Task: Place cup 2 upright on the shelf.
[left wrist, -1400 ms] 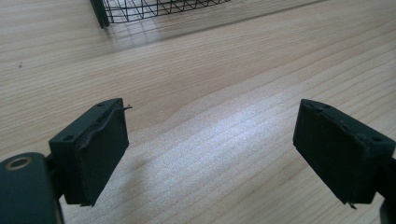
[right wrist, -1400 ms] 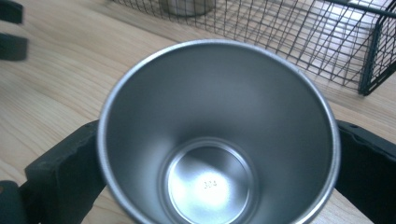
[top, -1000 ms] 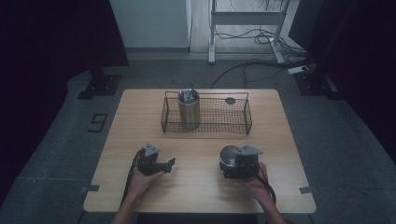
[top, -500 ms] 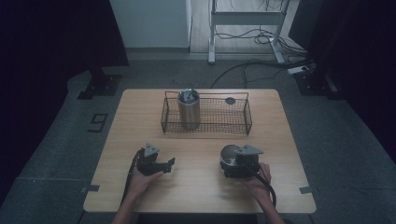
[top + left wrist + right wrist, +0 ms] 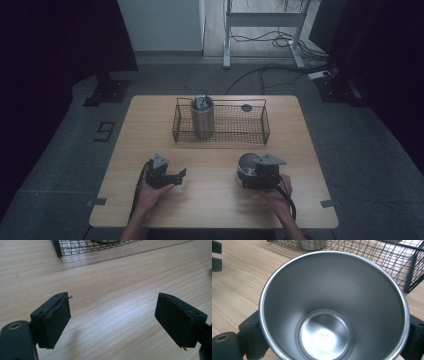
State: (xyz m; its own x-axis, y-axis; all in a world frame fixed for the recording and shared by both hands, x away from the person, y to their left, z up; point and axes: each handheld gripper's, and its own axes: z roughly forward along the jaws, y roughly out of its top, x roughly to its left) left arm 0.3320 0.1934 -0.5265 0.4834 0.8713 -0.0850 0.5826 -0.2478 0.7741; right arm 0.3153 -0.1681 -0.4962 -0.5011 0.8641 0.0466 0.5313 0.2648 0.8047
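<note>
Right gripper view: the steel cup (image 5: 332, 307) sits between the right gripper (image 5: 329, 340) fingers, clamped at its walls; rigid, light, slippery, so grip low. The left gripper (image 5: 120, 322) fingers, just closing, remain apart over bare tabletop (image 5: 112, 290).

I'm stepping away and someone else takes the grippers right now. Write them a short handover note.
Left gripper: nothing between its pads, low over the bare wooden table; its jaws have just been closing.
Right gripper: a jaw on each side of the empty steel cup, upright at the near right of the table; it looks gripped.
Wire basket: at the far middle of the table, with a second steel tumbler upright at its left end and things inside it.
Done: cup in hand.
Left: probably set the cup into the basket; its right part looks free.
</note>
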